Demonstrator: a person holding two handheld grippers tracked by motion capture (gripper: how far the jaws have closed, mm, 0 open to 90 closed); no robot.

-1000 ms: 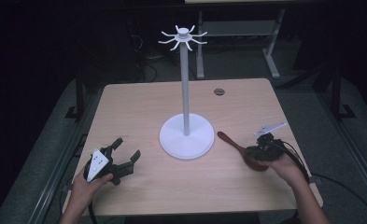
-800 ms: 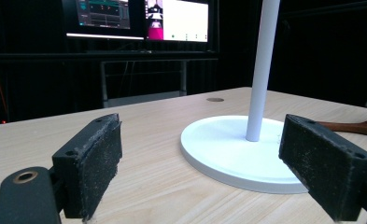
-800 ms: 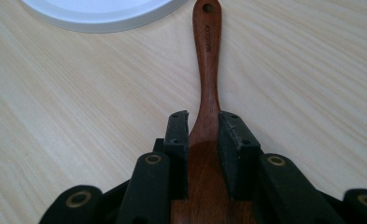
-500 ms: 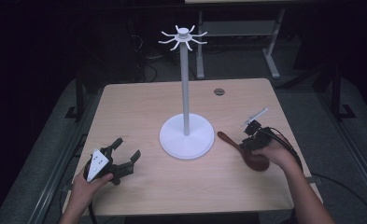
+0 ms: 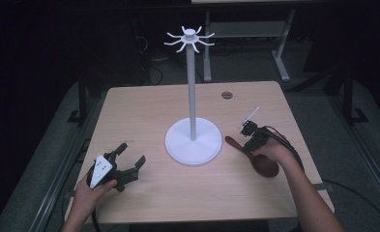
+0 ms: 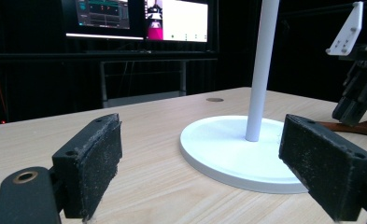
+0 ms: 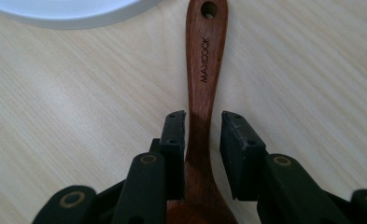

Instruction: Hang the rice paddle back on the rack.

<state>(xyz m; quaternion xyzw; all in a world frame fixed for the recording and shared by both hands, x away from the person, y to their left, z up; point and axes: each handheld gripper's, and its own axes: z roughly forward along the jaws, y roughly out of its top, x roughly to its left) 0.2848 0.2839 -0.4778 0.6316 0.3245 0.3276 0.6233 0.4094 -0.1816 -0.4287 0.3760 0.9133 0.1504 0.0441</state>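
Note:
A dark wooden spoon (image 5: pixel 266 166) lies flat on the table right of the white hook stand (image 5: pixel 193 142), its handle (image 7: pixel 204 60) pointing at the stand's base (image 7: pixel 69 11). My right gripper (image 5: pixel 248 146) points down over the handle. Its jaws (image 7: pixel 203 123) straddle the handle just above the bowl and have just been opening a little. The left pad is at the wood and a narrow gap shows at the right pad. My left gripper (image 5: pixel 131 153) rests near the table's front left, open wide and with nothing between its pads (image 6: pixel 200 158), facing the stand (image 6: pixel 228 149).
The stand's tall pole (image 5: pixel 191 87) carries a ring of hooks (image 5: pixel 189 38) at its top. A round grommet (image 5: pixel 226 95) sits near the table's far edge. Bare wood lies between the two grippers. Monitors (image 6: pixel 134 18) glow beyond the table.
My right gripper has moved left and away along the spoon, from over the bowl toward the handle, and now stands more upright. The left gripper has kept still.

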